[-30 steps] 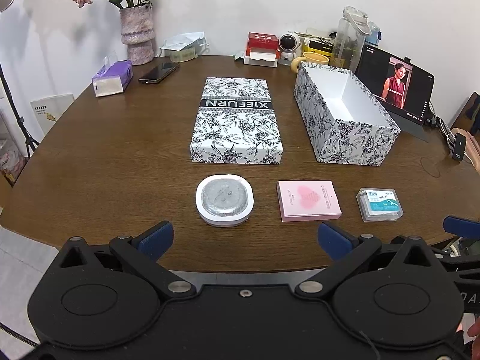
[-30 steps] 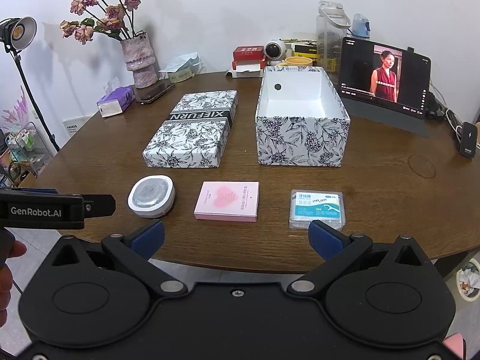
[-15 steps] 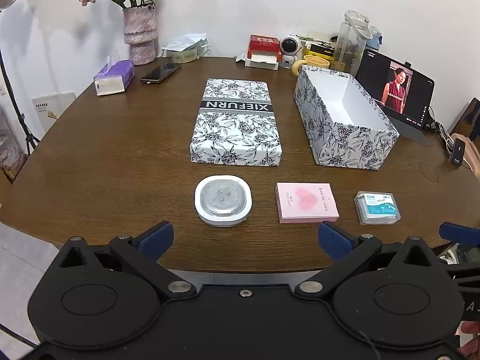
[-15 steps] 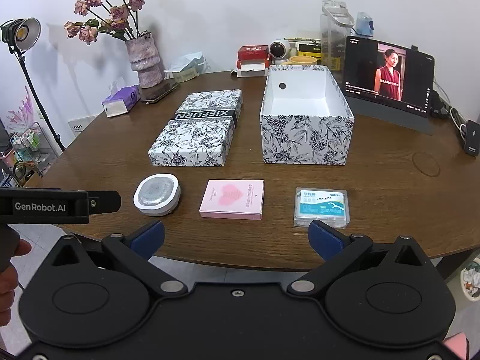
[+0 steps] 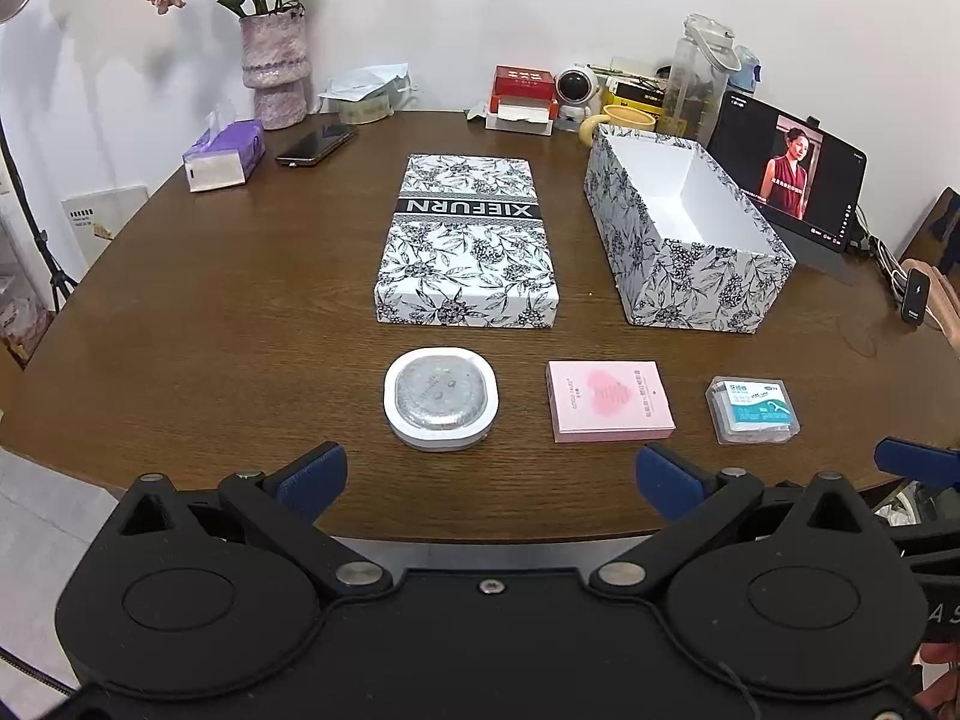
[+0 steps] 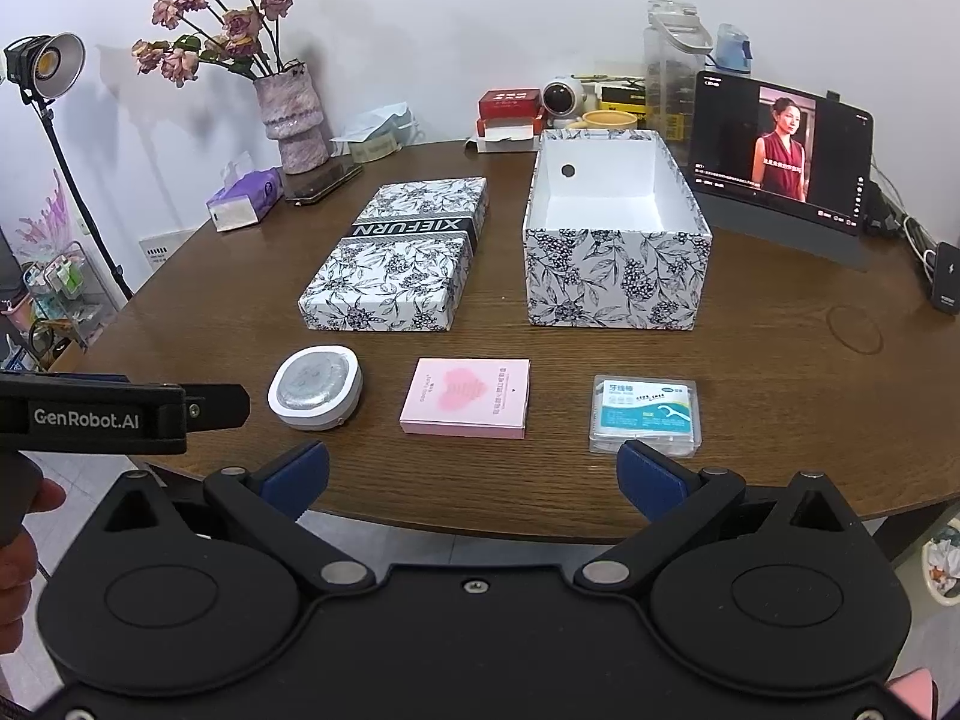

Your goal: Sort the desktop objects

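Both cameras have drawn slightly closer to the worktop since a second ago; the objects have not moved. The left hand-held gripper and right hand-held gripper hover at the near edge, fingers spread apart, empty. The white round case, pink box and floss pack line the front, apart, with bare wood before the open patterned box and its lid.

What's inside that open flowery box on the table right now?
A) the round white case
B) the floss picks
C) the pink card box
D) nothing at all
D: the open floral box shows only its bare white interior, while the three small items lie in a row on the table in front of it.
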`<state>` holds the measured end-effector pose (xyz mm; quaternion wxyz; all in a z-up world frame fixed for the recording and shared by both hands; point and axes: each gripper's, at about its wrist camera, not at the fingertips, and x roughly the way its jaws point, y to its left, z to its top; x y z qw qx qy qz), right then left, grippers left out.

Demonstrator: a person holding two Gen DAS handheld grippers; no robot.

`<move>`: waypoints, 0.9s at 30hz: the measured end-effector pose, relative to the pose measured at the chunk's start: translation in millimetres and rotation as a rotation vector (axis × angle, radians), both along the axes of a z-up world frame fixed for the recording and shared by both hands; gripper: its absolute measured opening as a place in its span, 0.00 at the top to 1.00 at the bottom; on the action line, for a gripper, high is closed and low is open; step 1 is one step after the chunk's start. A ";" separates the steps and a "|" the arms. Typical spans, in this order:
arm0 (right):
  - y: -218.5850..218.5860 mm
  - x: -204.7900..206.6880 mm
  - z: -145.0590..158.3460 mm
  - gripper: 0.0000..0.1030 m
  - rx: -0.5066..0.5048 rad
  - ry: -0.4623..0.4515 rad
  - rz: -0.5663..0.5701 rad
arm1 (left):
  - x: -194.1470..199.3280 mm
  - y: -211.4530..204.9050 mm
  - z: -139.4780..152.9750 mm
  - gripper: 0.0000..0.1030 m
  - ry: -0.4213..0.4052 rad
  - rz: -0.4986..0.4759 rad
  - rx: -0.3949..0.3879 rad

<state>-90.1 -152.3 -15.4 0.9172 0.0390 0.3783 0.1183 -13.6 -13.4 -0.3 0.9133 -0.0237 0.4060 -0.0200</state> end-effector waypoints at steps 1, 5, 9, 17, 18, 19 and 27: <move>-0.3 0.1 0.0 0.00 0.000 0.000 0.000 | 0.1 -0.3 0.1 0.00 0.000 0.000 0.001; -1.5 1.3 0.3 0.00 0.001 -0.002 -0.001 | 0.6 -1.4 0.3 0.00 0.000 -0.001 0.005; -2.9 2.4 0.4 0.00 0.004 -0.004 -0.002 | 1.3 -2.5 0.5 0.00 0.001 0.001 0.008; -4.8 4.3 0.4 0.00 0.005 -0.004 -0.002 | 3.8 -4.3 0.1 0.00 0.008 0.001 0.013; -5.2 4.6 0.5 0.00 0.005 -0.004 -0.002 | 4.1 -4.8 0.0 0.00 0.008 0.001 0.014; -5.6 4.8 0.5 0.00 0.005 -0.005 -0.002 | 4.5 -5.0 0.0 0.00 0.009 0.001 0.015; -9.2 8.2 -0.1 0.00 0.005 -0.003 -0.001 | 7.3 -8.5 0.3 0.00 0.010 0.002 0.024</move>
